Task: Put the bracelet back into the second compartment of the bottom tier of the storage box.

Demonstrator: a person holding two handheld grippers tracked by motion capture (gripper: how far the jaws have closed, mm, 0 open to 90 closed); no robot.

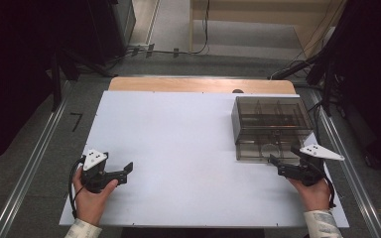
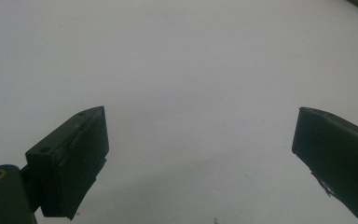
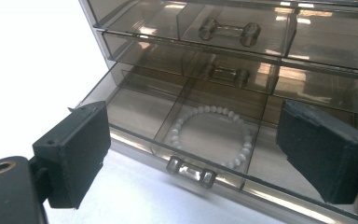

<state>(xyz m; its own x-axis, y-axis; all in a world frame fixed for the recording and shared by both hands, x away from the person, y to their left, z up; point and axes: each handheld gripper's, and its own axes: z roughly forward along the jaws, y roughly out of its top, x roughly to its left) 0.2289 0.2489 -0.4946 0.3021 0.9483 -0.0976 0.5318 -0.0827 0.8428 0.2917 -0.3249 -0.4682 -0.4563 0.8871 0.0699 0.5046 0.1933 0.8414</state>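
A smoky clear plastic drawer unit (image 1: 270, 119) stands at the right of the white table (image 1: 178, 144). Its bottom drawer (image 3: 144, 100) is pulled out, and a white bead bracelet (image 3: 212, 135) lies in the middle compartment behind the drawer handle (image 3: 190, 171). The two drawers above are shut, each with a bar handle (image 3: 228, 31). My right gripper (image 1: 274, 161) is open just in front of the open drawer, holding nothing. My left gripper (image 1: 127, 169) is open low over bare table at the front left, jaws wide apart.
A wooden strip (image 1: 198, 84) borders the table's far edge. Metal rails (image 1: 34, 148) run along both sides on the floor, with dark stands and cables behind. The table's middle and left are bare white surface.
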